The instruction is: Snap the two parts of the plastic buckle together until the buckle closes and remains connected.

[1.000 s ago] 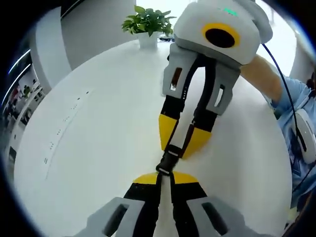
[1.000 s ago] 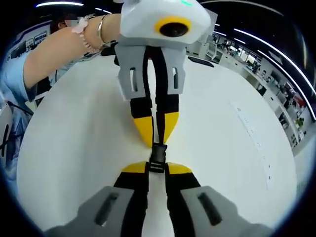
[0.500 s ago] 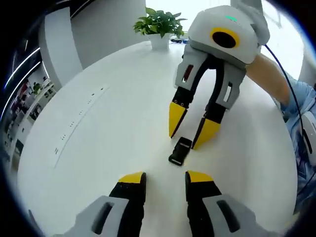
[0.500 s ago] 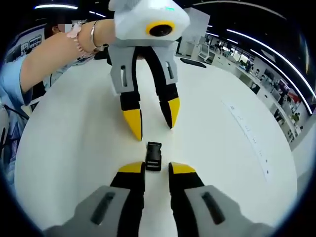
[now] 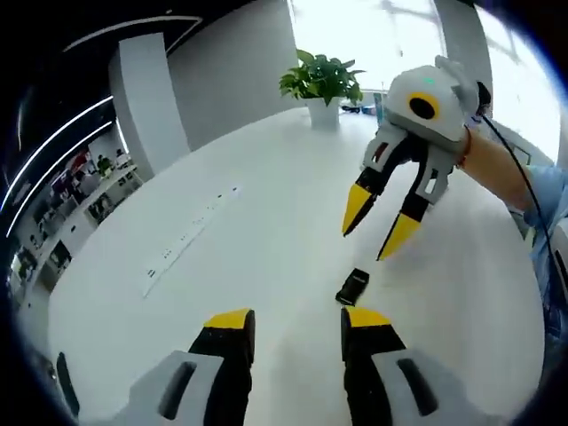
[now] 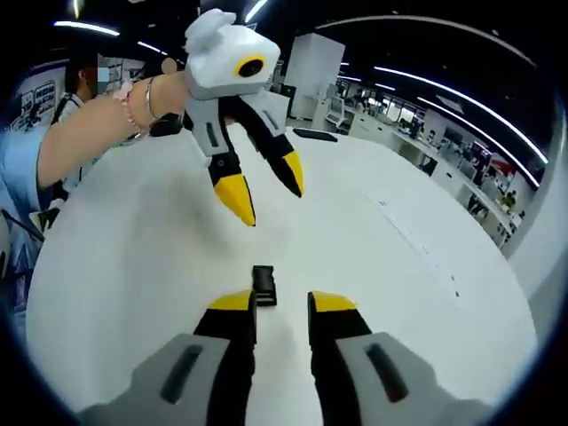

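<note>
Both grippers released, empty: left gripper jaws apart, low over table; right gripper jaws spread, raised on far side, above buckle. Buckle lies flat on table just beyond left gripper's right jaw tip; in right gripper view buckle sits just ahead between own jaws. Looks like one joined piece, prob. snapped shut, hence let go. Plant far edge.

Your black plastic buckle lies flat on the white desk, both parts joined, touching neither tool.
</note>
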`<act>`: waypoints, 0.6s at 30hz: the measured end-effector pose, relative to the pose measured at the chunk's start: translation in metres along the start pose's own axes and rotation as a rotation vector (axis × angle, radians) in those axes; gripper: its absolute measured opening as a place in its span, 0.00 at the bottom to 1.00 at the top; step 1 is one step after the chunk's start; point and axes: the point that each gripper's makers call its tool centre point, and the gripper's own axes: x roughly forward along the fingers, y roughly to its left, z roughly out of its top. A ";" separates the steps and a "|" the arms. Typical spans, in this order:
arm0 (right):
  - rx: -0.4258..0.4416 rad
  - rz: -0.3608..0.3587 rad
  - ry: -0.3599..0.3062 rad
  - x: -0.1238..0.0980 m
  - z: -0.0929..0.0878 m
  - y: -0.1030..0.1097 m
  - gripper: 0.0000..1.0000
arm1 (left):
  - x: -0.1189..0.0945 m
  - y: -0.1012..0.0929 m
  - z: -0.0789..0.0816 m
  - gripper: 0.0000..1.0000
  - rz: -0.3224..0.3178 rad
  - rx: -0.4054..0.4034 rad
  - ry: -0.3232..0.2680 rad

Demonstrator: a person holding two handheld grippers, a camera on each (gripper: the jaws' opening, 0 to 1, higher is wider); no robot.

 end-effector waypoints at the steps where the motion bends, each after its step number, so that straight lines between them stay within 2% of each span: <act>1: 0.001 -0.010 -0.008 -0.003 0.002 0.000 0.22 | -0.005 0.002 0.001 0.42 0.018 0.000 -0.010; 3: 0.001 -0.022 -0.017 -0.009 0.003 0.000 0.22 | -0.016 0.010 0.004 0.44 0.084 -0.013 -0.039; 8: 0.001 -0.058 -0.051 -0.025 0.009 0.001 0.22 | -0.045 0.011 0.012 0.48 0.135 -0.061 -0.143; 12: 0.003 -0.082 -0.079 -0.037 0.014 0.006 0.23 | -0.069 0.008 0.015 0.48 0.178 -0.072 -0.205; 18: 0.017 -0.135 -0.142 -0.057 0.023 0.010 0.25 | -0.106 -0.002 0.019 0.50 0.252 -0.083 -0.328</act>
